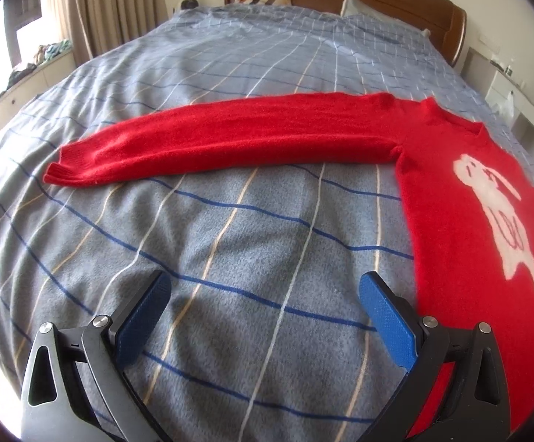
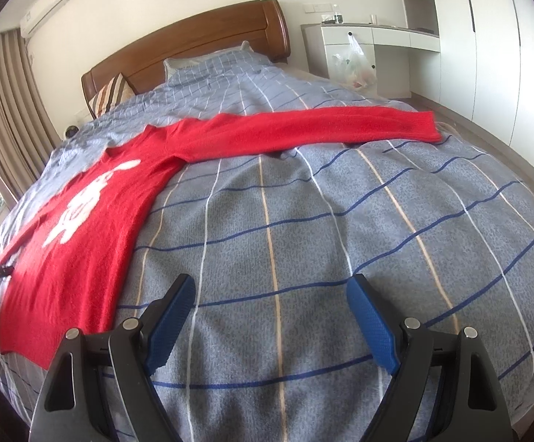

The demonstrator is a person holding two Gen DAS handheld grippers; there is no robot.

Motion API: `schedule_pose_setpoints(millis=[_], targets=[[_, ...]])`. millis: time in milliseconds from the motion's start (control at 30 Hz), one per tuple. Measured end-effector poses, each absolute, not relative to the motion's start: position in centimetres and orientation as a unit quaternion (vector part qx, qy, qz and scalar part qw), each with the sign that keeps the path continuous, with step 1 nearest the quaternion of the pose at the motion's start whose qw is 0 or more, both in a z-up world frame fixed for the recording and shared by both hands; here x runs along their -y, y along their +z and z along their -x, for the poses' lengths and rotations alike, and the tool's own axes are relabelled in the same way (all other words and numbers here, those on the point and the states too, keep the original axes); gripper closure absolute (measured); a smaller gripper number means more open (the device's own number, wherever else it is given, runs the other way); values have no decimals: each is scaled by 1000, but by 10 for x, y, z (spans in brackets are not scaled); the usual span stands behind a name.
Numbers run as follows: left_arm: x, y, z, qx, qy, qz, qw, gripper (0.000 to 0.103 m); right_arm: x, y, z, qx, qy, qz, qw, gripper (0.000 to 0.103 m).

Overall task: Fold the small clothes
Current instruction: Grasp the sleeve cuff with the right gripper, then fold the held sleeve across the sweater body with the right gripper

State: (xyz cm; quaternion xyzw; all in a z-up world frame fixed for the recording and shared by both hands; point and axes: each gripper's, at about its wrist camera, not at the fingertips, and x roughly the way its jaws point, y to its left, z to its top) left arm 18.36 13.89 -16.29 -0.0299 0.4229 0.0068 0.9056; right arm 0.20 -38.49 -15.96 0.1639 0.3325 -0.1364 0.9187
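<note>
A bed [image 1: 230, 239] under a blue-grey checked cover carries a red sweater [image 1: 462, 221] lying flat, front up with a white animal motif, both sleeves stretched out sideways. The left gripper [image 1: 263, 291] and right gripper [image 2: 270, 291] both hover with fingers spread and empty. The body lies between them; each sleeve runs crosswise ahead, so either cuff looks equally reachable.

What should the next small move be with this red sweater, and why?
Probably bring the left hand-held gripper forward to the cuff of the outstretched sleeve. The red sweater lies flat on the bed, both sleeves spread out, and both grippers are open and empty.
</note>
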Motion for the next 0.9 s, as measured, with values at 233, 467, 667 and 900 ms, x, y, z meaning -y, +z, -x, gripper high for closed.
schedule_pose_setpoints(millis=[233,467,667,900], targets=[[-130,-123,-135,-350,-31,-6,936,0,473,-126,-21,-266,-107,-347,893,19],[-145,-122,-134,-328,-11,49,943,0,561,-171,-66,-251,-158,-528,796,41],[-160,-147,-132,-339,24,54,939,0,589,-199,-76,-205,-209,-578,762,82],[-180,-166,-116,-331,52,54,941,1,575,-138,-117,-239,-210,-460,829,98]])
